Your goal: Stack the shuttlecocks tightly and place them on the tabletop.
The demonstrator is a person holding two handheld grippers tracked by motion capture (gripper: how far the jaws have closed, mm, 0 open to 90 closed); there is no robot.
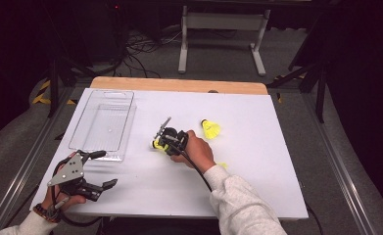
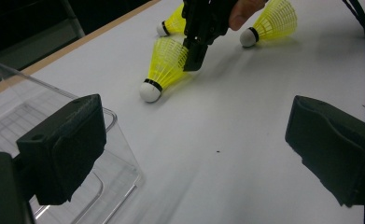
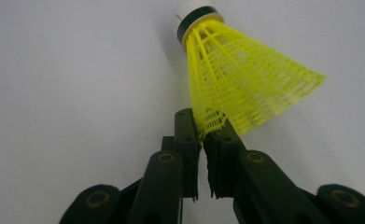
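A yellow shuttlecock [image 3: 236, 79] with a white cork lies on its side on the white table [image 1: 257, 171]. My right gripper [image 3: 201, 123] is shut on the rim of its mesh skirt, with the cork pointing away from the jaws. From the left gripper view that shuttlecock [image 2: 164, 65] rests on the table under the right gripper [image 2: 196, 58]. My left gripper [image 1: 106, 169] sits at the near left corner, open, with nothing between its fingers [image 2: 63, 144].
A clear plastic bin [image 1: 103, 125] stands at the left of the table, just beyond the left gripper. A second shuttlecock [image 1: 211, 129] lies right of my right hand, and a third [image 2: 269, 21] lies close to that hand. Cables and stand legs are on the floor beyond.
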